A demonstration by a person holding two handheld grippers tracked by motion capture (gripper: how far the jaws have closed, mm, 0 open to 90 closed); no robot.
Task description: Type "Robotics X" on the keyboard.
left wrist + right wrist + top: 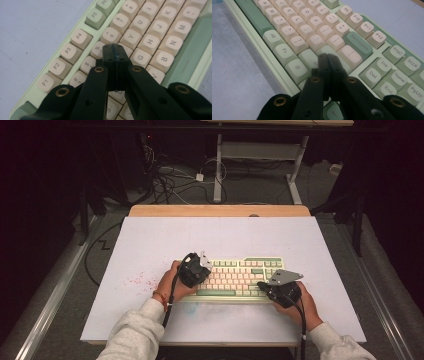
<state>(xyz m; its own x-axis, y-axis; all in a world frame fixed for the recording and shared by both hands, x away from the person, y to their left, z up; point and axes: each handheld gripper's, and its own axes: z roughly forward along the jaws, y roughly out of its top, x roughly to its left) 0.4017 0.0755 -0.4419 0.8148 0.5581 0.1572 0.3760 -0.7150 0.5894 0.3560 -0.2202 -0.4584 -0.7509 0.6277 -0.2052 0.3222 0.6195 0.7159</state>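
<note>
Table: we see a white tabletop point(150, 245) with faint red specks at our left, and the work sits on its near half.
Keyboard: the pale green keyboard point(235, 276) with cream and green keys lies flat near the front edge, long side square to us, between our two hands.
Left gripper: our left gripper point(115, 53) hovers over the keyboard's left part, jaws pressed together with nothing between them; the tip stands above the number and upper letter rows, close to the 5 key point(98, 49), and we cannot tell whether it touches a cap.
Right gripper: our right gripper point(327, 62) is over the right end, jaws likewise closed on nothing, tip low over the green key point(310, 58) beside the Fn key point(284, 51) and below the Backspace key point(357, 42); contact is hidden by the jaws.
Work in hand: we judge this to be pressing keys with the closed tips, one per hand.
Done so far: both tips are brought over the key field and closed into pokers; no key looks visibly sunk.
Left to do: the presses themselves, as far as we can judge, since nothing shows what has been typed.
</note>
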